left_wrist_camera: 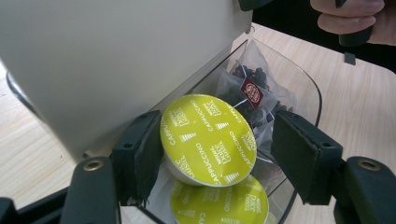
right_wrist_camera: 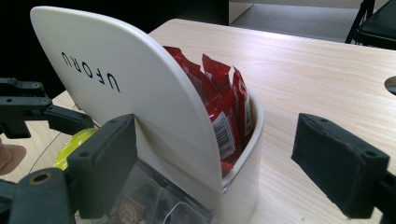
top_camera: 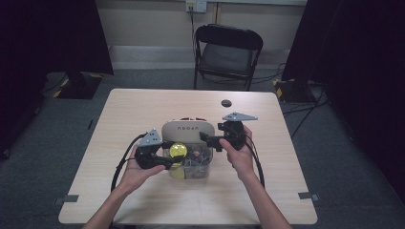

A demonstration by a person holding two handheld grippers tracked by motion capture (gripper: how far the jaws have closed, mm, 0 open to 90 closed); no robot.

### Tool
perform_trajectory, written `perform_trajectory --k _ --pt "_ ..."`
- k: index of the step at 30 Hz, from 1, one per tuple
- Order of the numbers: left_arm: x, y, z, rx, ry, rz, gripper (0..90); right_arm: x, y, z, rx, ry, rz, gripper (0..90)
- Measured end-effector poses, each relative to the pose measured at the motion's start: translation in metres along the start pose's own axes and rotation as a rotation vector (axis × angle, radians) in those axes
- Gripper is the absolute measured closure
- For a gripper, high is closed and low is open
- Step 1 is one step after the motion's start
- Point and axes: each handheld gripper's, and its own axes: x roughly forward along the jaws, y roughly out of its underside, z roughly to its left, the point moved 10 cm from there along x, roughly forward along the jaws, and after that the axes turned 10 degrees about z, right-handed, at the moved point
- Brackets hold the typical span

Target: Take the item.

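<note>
Your left gripper point(left_wrist_camera: 212, 154) has a yellow-green capsule point(left_wrist_camera: 208, 139) between its jaws, but it is not clamped: the left pad sits against the capsule's rim while the right pad point(left_wrist_camera: 299, 156) stands clear of it, with a gap showing. The capsule (its lid printed "CAPPUCCINO") hangs tilted just over the clear plastic drawer point(left_wrist_camera: 306, 84), above a second capsule of the same colour point(left_wrist_camera: 219, 205) lying in the drawer's near end. Behind them in the drawer is a see-through sachet with a dark red label point(left_wrist_camera: 252, 93). The drawer stands pulled out from the cream organiser box point(top_camera: 187, 130) near the middle of the table point(top_camera: 143, 105). Your right gripper point(right_wrist_camera: 215, 163) is wide open around the box's raised lid point(right_wrist_camera: 112, 79), left pad touching or just beside the lid, right pad well apart. Red packets point(right_wrist_camera: 224, 107) stand upright in the box behind that lid
</note>
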Motion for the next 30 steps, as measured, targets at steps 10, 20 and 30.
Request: perform_trajectory --k 10,20,30 --pt "0.008 0.0 -0.002 0.01 -0.005 0.018 33.2 0.0 0.0 0.0 0.001 -0.001 -0.001 13.4" --pt "0.012 0.003 -0.006 0.006 0.018 0.034 35.2 0.0 0.0 0.0 0.0 0.001 0.001 13.5" --pt "0.015 0.005 -0.008 0.003 0.036 0.051 38.7 -0.001 0.001 0.0 0.001 0.005 0.006 13.9"
